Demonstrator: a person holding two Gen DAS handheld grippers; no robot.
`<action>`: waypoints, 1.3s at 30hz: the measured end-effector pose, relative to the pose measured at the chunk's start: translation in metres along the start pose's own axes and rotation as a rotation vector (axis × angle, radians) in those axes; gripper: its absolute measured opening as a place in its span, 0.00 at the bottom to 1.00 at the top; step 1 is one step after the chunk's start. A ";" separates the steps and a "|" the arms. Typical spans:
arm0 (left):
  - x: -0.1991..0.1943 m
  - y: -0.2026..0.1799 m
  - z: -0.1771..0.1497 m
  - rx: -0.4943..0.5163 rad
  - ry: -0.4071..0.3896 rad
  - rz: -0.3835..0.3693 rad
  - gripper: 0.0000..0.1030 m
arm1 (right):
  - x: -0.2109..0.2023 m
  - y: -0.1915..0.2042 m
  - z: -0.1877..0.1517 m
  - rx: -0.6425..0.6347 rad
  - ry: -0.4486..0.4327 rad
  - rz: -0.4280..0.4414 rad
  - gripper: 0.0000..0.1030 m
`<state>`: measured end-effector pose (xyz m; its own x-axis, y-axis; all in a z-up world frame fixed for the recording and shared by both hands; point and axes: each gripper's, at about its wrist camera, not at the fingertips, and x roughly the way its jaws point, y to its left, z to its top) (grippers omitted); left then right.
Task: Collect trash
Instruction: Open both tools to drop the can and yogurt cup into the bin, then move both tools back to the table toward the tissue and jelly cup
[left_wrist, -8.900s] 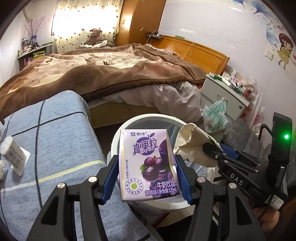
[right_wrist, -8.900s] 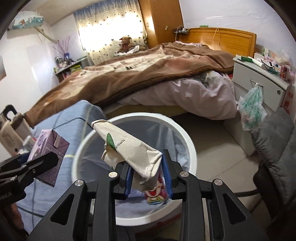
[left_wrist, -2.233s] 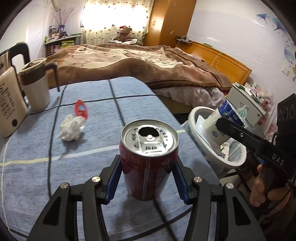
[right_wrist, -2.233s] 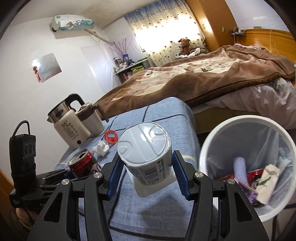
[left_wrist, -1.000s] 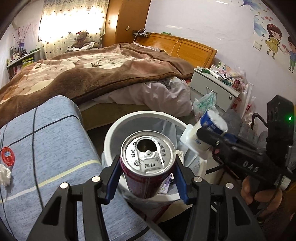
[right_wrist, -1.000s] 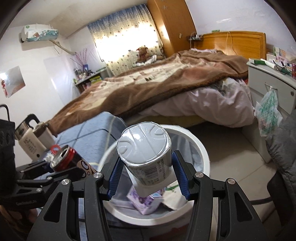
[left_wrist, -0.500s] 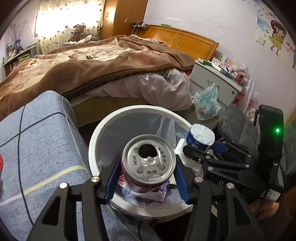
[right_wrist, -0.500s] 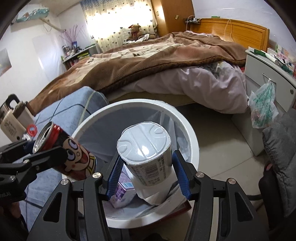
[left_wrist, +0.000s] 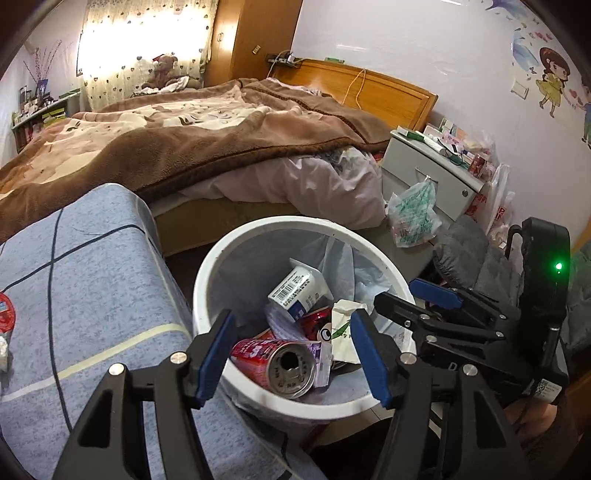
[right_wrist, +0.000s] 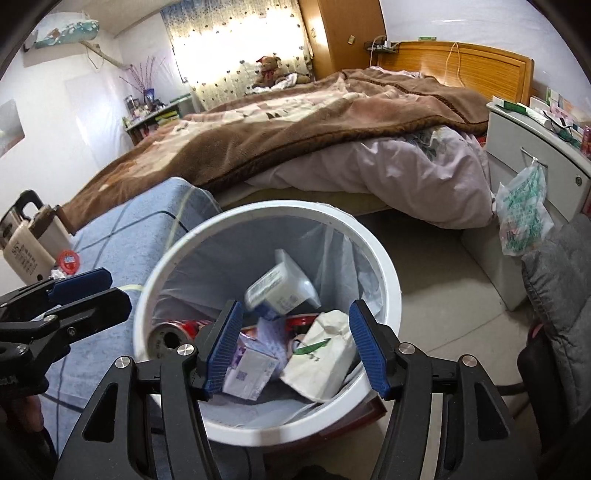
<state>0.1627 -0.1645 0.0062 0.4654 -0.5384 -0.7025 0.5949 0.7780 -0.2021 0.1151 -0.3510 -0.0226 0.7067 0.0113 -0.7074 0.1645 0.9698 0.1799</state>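
A white trash bin (left_wrist: 218, 266) (right_wrist: 384, 266) with a grey liner stands on the floor beside the blue-covered table (left_wrist: 92, 288). In it lie a red can (left_wrist: 277, 360) (right_wrist: 166, 336), a white yogurt cup (left_wrist: 299, 288) (right_wrist: 277, 288), a white paper carton (left_wrist: 343, 332) (right_wrist: 321, 354) and a purple milk box (right_wrist: 247, 365). My left gripper (left_wrist: 291, 354) is open and empty above the bin's near rim. My right gripper (right_wrist: 295, 347) is open and empty over the bin; it also shows in the left wrist view (left_wrist: 417, 299).
On the table lie a red lid (left_wrist: 5, 317) (right_wrist: 69, 260) and crumpled white paper (left_wrist: 3, 354); a kettle (right_wrist: 26, 240) stands at its far end. A bed (left_wrist: 184, 140) is behind the bin. A grey nightstand (left_wrist: 436, 173) with a hanging bag (left_wrist: 413, 214) stands right.
Both grippers have opened. The red can has dropped from my left gripper and the yogurt cup from my right gripper, and both now lie in the bin.
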 end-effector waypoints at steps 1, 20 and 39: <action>-0.003 0.002 -0.001 -0.005 -0.005 -0.002 0.64 | -0.002 0.002 0.000 0.001 -0.004 0.003 0.59; -0.072 0.060 -0.037 -0.116 -0.110 0.124 0.66 | -0.032 0.069 -0.010 -0.035 -0.076 0.093 0.59; -0.120 0.118 -0.063 -0.228 -0.173 0.234 0.66 | -0.024 0.143 -0.007 -0.134 -0.082 0.176 0.59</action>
<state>0.1361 0.0124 0.0233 0.6873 -0.3686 -0.6259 0.3064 0.9284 -0.2102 0.1169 -0.2109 0.0158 0.7708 0.1687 -0.6144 -0.0551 0.9783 0.1995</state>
